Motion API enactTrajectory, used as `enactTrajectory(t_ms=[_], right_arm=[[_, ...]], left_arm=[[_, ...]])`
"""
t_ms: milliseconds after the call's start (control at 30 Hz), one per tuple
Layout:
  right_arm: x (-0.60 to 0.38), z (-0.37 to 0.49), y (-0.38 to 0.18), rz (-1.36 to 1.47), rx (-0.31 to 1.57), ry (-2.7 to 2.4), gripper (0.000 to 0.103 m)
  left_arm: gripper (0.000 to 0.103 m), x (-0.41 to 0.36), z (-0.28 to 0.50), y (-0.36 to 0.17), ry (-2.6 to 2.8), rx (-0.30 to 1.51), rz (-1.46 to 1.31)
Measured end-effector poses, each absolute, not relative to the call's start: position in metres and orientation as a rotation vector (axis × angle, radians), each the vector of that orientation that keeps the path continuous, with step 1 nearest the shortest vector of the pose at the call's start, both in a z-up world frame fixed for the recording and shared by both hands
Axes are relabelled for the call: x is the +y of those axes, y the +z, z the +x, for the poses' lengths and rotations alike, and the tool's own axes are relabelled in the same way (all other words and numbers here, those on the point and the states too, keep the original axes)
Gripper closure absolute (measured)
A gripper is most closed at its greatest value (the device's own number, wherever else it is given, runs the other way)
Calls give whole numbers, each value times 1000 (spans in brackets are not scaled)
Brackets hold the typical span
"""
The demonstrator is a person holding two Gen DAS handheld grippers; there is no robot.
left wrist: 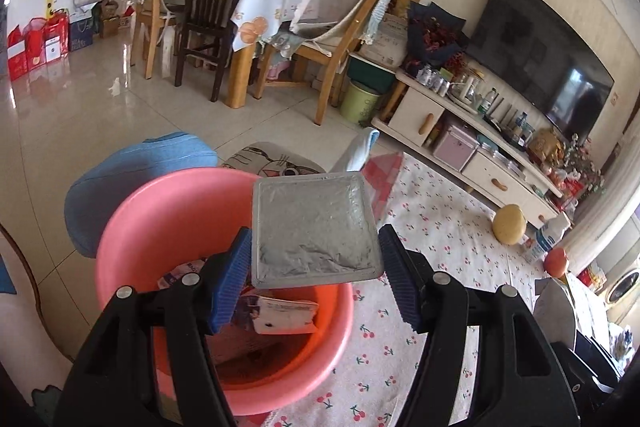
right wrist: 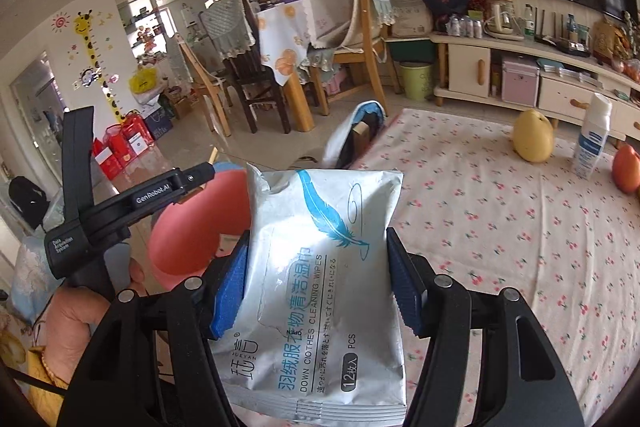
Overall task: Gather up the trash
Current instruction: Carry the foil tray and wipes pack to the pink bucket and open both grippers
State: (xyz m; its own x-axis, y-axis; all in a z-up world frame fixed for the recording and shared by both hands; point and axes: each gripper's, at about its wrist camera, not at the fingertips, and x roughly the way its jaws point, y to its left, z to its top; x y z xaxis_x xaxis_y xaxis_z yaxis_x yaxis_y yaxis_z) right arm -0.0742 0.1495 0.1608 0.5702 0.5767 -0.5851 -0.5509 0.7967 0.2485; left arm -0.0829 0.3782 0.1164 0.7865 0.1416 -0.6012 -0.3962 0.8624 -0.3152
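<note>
In the left wrist view my left gripper is shut on a flat silver foil packet, its blue pads pressing both side edges. The packet hangs over the open pink bucket, which holds some crumpled paper wrappers. In the right wrist view my right gripper is shut on a white wipes pack printed with a blue feather. The pink bucket sits just behind and left of that pack. A hand holds the black body of the left tool beside it.
A cherry-print cloth spreads to the right, with a yellow fruit, a white bottle and an orange fruit on it. A blue cushion lies behind the bucket. A TV cabinet, a green bin and dining chairs stand farther off.
</note>
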Motion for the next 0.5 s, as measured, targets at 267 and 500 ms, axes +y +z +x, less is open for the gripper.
enactTrajectory(t_ms=[267, 500], right_arm=[[229, -57, 165, 55, 700, 785, 39], [275, -41, 154, 63, 718, 843, 39]], left_arm=[[38, 433, -88, 111, 381, 606, -578], [38, 455, -91, 101, 397, 627, -639]])
